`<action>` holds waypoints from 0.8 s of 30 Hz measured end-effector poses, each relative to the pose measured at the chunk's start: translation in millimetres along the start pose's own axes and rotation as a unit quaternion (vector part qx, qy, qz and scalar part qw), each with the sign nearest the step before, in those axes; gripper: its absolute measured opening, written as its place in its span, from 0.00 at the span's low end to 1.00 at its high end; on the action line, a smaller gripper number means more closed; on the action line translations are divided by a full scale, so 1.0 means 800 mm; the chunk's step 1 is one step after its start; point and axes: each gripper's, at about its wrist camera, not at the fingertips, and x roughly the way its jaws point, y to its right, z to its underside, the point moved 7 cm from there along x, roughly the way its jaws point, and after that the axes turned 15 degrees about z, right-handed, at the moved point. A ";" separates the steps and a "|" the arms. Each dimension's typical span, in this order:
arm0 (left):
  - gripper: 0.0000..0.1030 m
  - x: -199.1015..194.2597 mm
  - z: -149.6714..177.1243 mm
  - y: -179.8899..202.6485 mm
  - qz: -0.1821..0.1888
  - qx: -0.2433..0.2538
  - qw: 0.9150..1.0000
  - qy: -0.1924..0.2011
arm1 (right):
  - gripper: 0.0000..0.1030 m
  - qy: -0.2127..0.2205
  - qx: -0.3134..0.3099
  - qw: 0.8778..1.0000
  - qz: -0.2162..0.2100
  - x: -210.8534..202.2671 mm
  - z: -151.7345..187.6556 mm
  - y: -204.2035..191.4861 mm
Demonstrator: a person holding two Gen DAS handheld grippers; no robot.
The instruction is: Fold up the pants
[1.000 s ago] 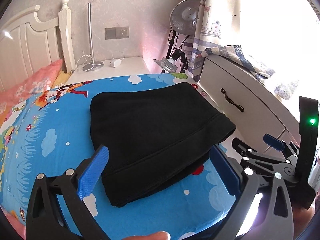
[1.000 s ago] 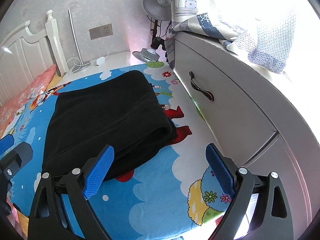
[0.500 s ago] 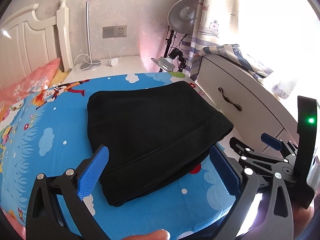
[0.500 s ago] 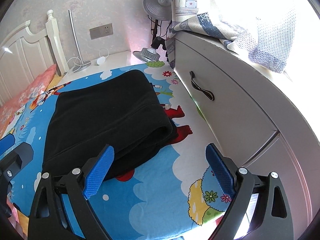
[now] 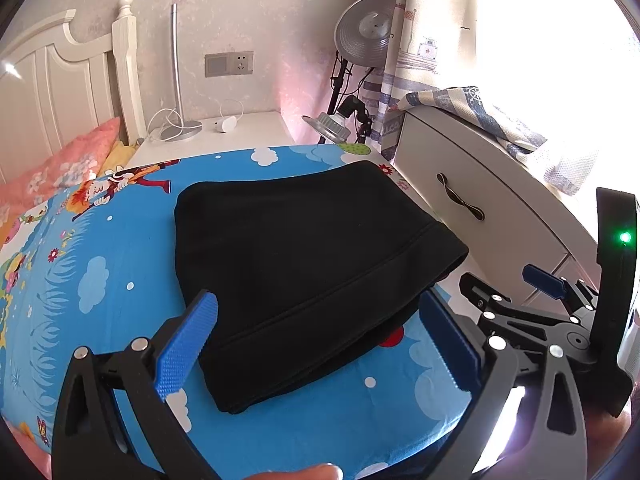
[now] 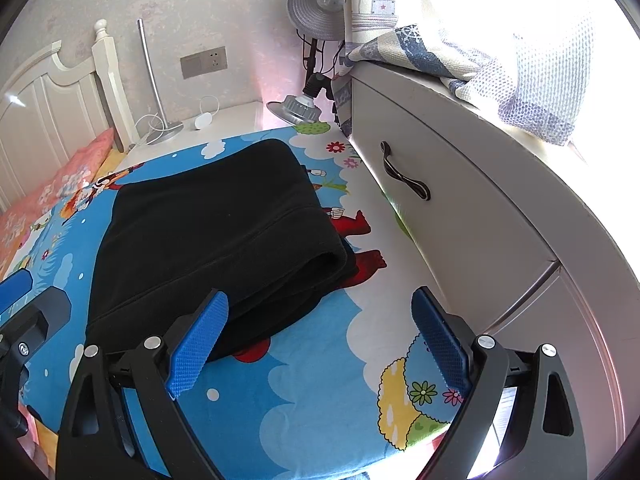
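The black pants [image 5: 304,256] lie folded into a thick rectangle on the bed's blue cartoon sheet [image 5: 92,280]. My left gripper [image 5: 320,344] hovers open just above and in front of their near edge, with nothing between its blue pads. In the right wrist view the same folded pants [image 6: 216,232] lie to the left. My right gripper [image 6: 320,344] is open over bare sheet beside their right corner, holding nothing. The right gripper's body [image 5: 560,320] shows at the right of the left wrist view.
A white dresser [image 6: 472,208] with a dark drawer handle stands close along the bed's right side, a patterned cloth draped on top. Behind the bed stand a nightstand [image 5: 224,136] with a lamp, a fan [image 5: 364,36] and a white headboard. A pink pillow [image 5: 60,164] lies far left.
Both grippers have stayed open and nearly still; the left wrist view has drifted very slightly, and the pants have not moved.
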 end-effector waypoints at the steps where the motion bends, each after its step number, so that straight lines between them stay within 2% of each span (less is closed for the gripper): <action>1: 0.98 0.000 0.000 0.000 0.000 0.000 1.000 0.000 | 0.86 0.000 0.000 1.000 0.000 0.000 0.000 0.000; 24: 0.98 0.001 0.000 0.000 0.001 -0.001 1.000 -0.002 | 0.86 -0.003 0.000 1.000 0.000 0.003 0.002 0.000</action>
